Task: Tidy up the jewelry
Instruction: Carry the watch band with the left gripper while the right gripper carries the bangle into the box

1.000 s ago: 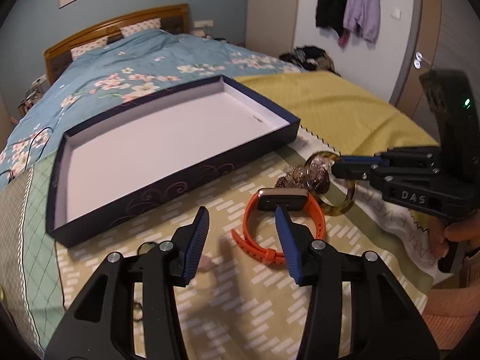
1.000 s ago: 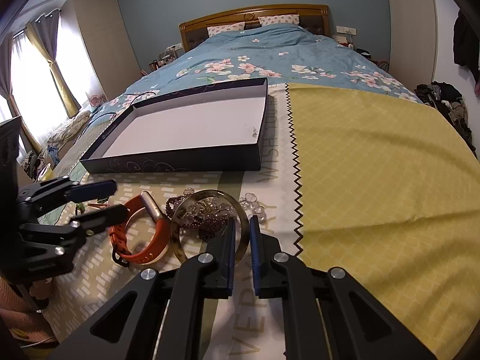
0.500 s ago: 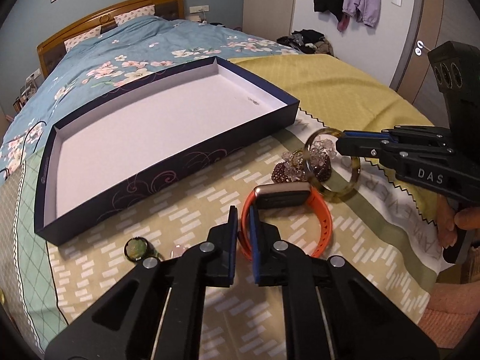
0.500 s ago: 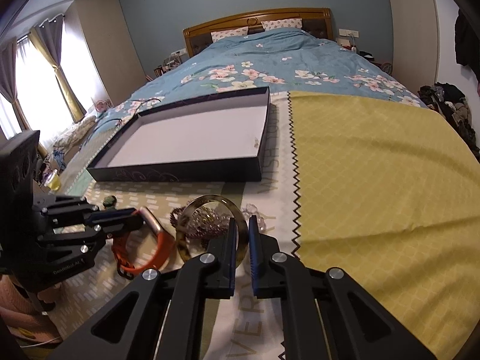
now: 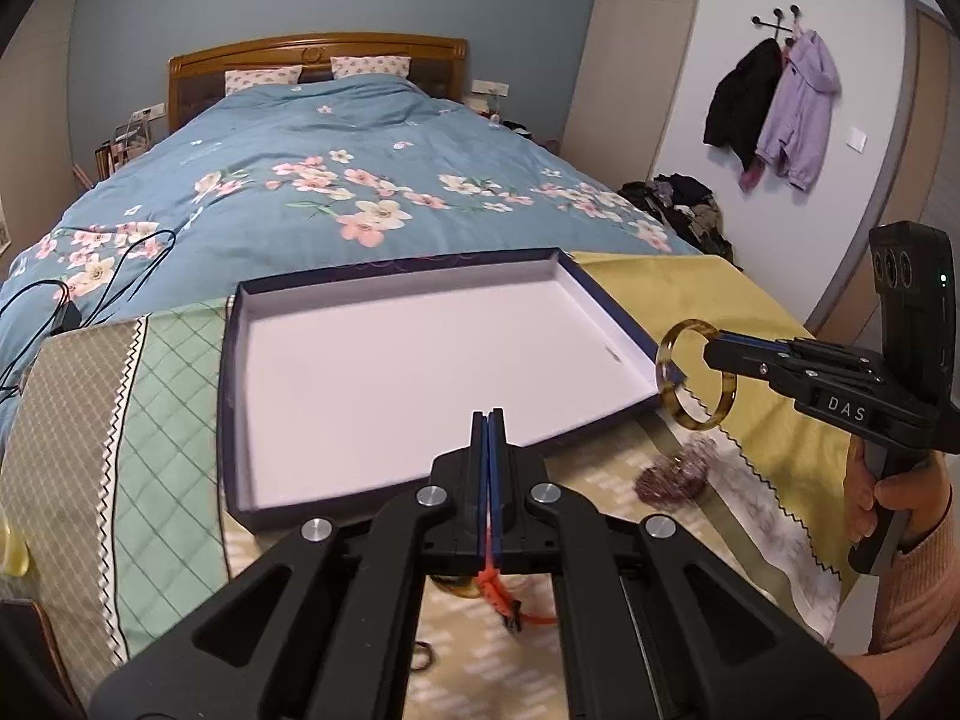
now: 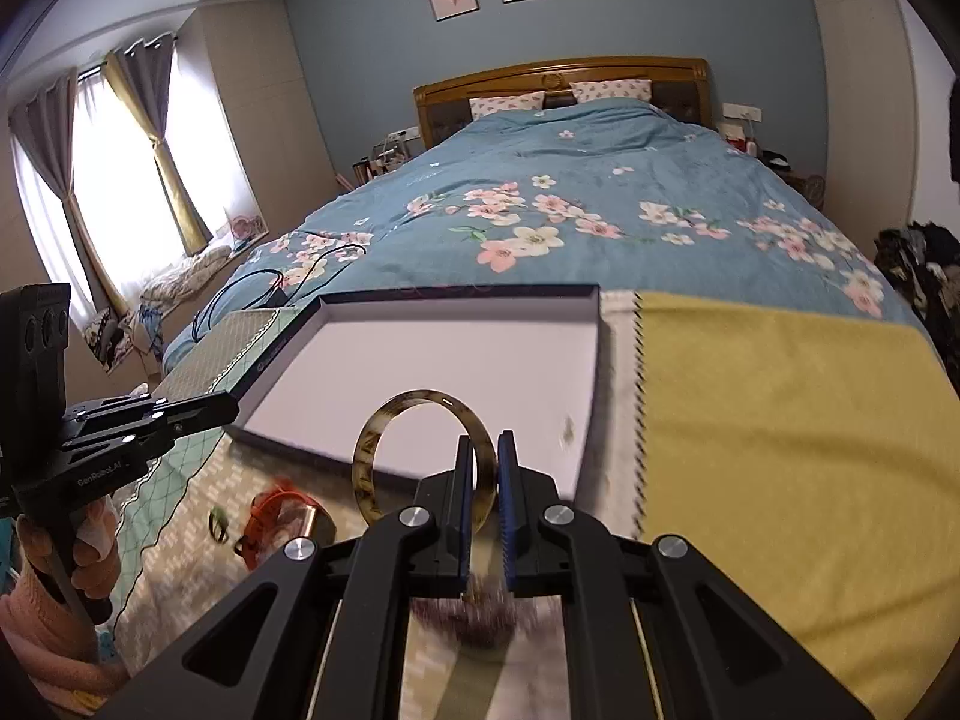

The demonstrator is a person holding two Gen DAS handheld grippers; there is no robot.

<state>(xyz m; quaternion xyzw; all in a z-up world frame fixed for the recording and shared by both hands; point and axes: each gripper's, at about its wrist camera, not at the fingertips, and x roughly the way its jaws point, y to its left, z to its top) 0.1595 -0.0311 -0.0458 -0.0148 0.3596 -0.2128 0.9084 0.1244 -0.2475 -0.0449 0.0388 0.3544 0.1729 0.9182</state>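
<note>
Ahead of both my hand-held grippers lies the open box [image 5: 420,372], its long side running across my view.

My right hand-held gripper [image 6: 483,468] is clenched on the amber bangle [image 6: 369,456], held upright just off the box's near right corner, the nearer load. My left hand-held gripper [image 5: 488,438] is clamped on the orange watch band [image 5: 495,585], hanging over the near rim. Beaded jewelry [image 5: 672,474] waits on the bed.
</note>
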